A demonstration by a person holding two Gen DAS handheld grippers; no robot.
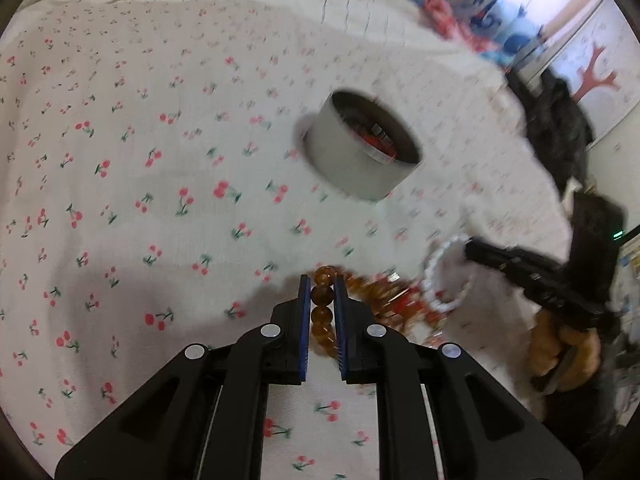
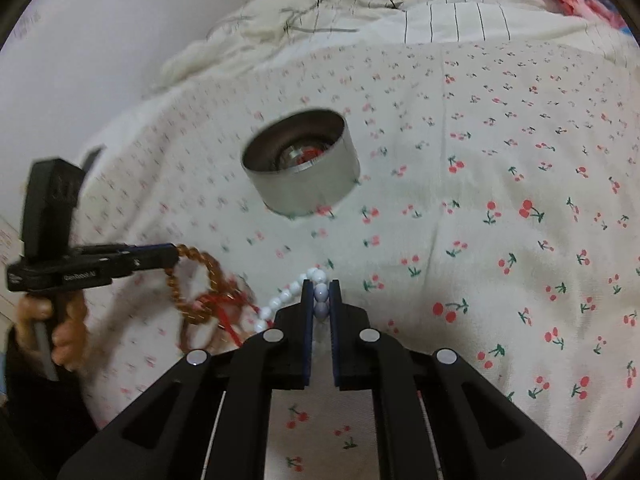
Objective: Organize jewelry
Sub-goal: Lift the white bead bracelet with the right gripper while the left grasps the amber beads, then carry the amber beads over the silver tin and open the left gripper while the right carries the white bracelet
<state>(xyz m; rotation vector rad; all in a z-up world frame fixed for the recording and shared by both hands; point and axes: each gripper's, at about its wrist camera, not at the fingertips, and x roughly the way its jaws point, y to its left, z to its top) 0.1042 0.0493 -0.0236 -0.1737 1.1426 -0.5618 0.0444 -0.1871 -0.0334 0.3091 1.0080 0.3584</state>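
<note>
Left wrist view, nearest first: the left hand-held gripper (image 1: 322, 292) has its blue-padded jaws clamped on the amber bead bracelet (image 1: 322, 308), several round beads stacked between the pads; the rest of that bracelet trails off to the right over the cherry-print bedsheet (image 1: 160, 160), tangled with a red cord (image 1: 404, 306); just beyond, the white bead bracelet (image 1: 444, 276) forms a loop at the tip of the right hand-held gripper (image 1: 474, 250), which enters from the right edge with a hand (image 1: 564, 348) wrapped round its grip; farther up the bed sits an open round tin (image 1: 360, 148), grey-walled, well apart from both bracelets, with something red and metallic inside that is too blurred to name.

Right wrist view: the right gripper (image 2: 320, 292) is pinched shut on the white beads (image 2: 320, 290), the strand curving down to the left toward the red cord (image 2: 228, 312); the left gripper (image 2: 172, 254) reaches in from the left, the amber loop (image 2: 200, 288) hanging from its tip; the tin (image 2: 304, 168) stands beyond on the sheet; rumpled cream bedding (image 2: 280, 40) lies farthest back.
</note>
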